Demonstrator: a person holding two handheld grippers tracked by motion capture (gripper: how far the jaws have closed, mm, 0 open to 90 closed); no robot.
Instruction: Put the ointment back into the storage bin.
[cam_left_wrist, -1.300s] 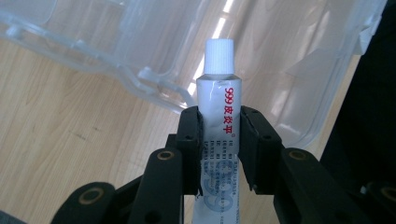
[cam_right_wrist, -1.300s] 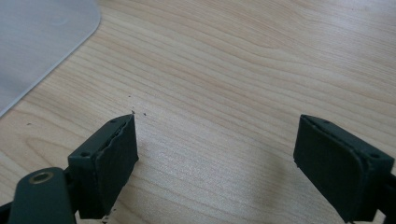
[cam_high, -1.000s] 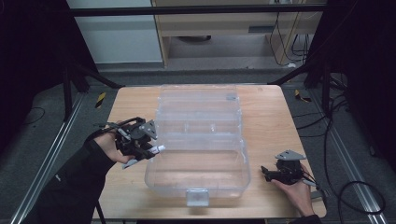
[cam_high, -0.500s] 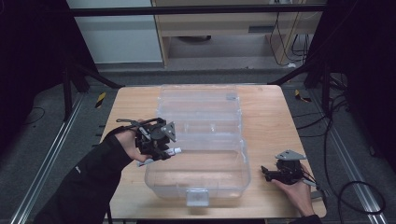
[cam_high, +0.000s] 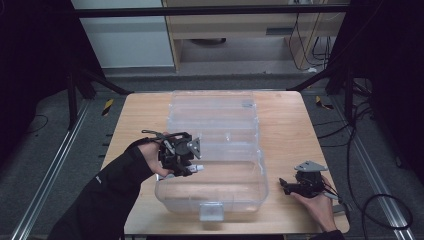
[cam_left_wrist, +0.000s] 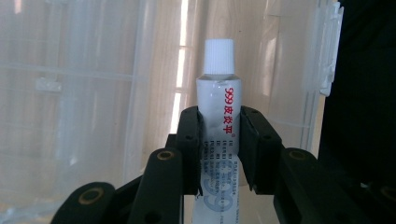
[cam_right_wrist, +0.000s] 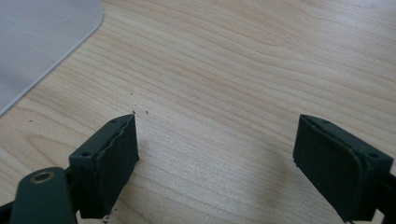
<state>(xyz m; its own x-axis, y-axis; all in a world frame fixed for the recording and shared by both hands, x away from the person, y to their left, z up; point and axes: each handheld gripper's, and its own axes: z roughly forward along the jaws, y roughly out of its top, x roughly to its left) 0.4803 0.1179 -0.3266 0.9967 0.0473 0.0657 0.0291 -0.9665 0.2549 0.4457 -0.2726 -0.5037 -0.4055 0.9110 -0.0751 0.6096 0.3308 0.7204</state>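
Tube nearly in the bin

My left tool (cam_high: 192, 162) clamps the tube (cam_left_wrist: 219, 102) over the bin (cam_high: 260, 192); release remains, right tool (cam_right_wrist: 215, 163) open, empty

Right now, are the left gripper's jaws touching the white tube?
Touching. In the left gripper view, both black jaws of the left gripper press against the sides of the white tube, with no gap on either side.

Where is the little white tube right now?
The white tube is pinched in the left gripper. In the high view it is at the left wall of the clear plastic box, its cap pointing in over the box.
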